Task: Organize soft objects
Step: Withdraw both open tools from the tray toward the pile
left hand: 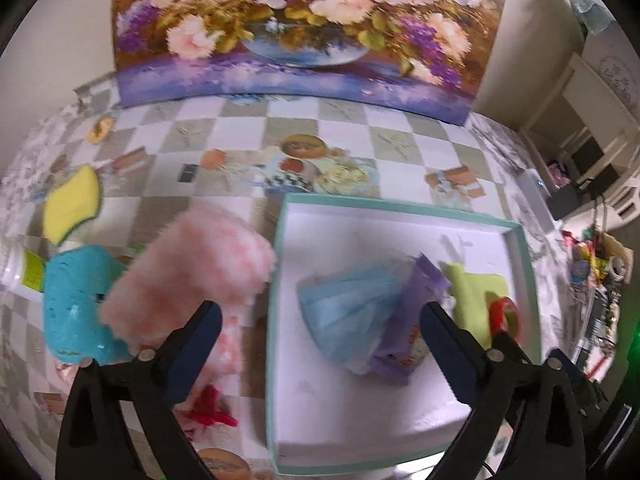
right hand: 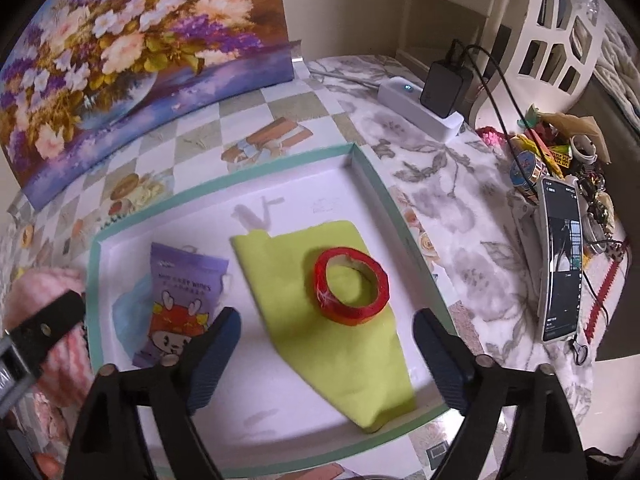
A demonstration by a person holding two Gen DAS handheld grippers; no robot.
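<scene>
A shallow white box with a teal rim (left hand: 400,206) (right hand: 224,184) lies on the table. Inside it are a blue face mask (left hand: 352,296) (right hand: 128,312), a purple wipes packet (left hand: 424,280) (right hand: 180,280), a lime green cloth (left hand: 476,292) (right hand: 320,328) and a red tape ring (left hand: 506,314) (right hand: 352,286) resting on the cloth. My left gripper (left hand: 320,328) hovers open above the mask and packet, holding nothing. My right gripper (right hand: 326,340) hovers open over the cloth and ring, holding nothing. Left of the box lies a fluffy pink towel (left hand: 192,268) (right hand: 44,292).
A teal perforated item (left hand: 76,304), a yellow sponge (left hand: 72,204) and a white bottle (left hand: 20,268) lie at the left. Red yarn (left hand: 210,404) sits near the front. A flower painting (left hand: 304,28) leans at the back. A phone (right hand: 560,260), charger (right hand: 440,88) and clutter stand at the right.
</scene>
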